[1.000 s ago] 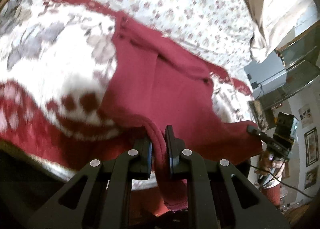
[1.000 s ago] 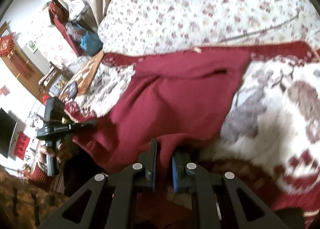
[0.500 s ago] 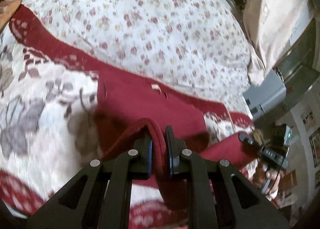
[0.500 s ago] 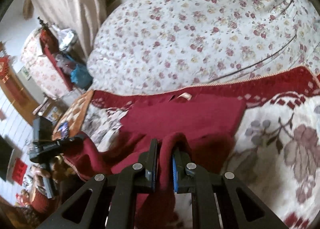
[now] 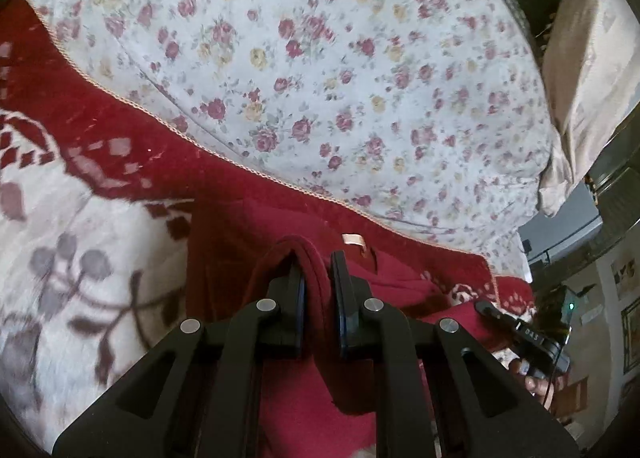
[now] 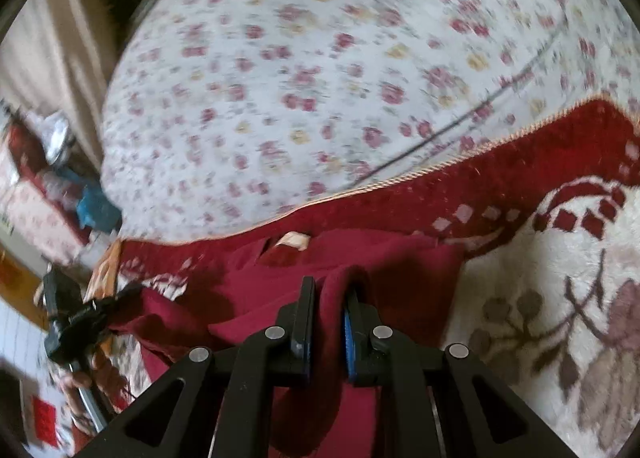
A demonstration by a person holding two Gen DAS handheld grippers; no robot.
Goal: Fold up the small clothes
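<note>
A dark red knit garment [image 5: 240,242] lies on a red and cream patterned blanket [image 5: 100,226]. My left gripper [image 5: 318,278] is shut on a fold of its edge and holds it over the garment's far part, near a small tan label [image 5: 354,240]. My right gripper [image 6: 330,298] is shut on another fold of the same garment [image 6: 400,270], close to the label [image 6: 294,240]. The cloth hangs between the two grippers. Each gripper shows in the other's view, the right one [image 5: 520,334] and the left one [image 6: 76,318].
A white quilt with small pink flowers [image 5: 340,78] lies beyond the blanket's corded edge. A beige curtain [image 5: 580,78] hangs at the far right. Room furniture and clutter [image 6: 48,178] show past the bed's left side.
Both grippers have carried the held garment edge forward, over the garment toward its label end and the floral quilt. The cloth now doubles over itself.
</note>
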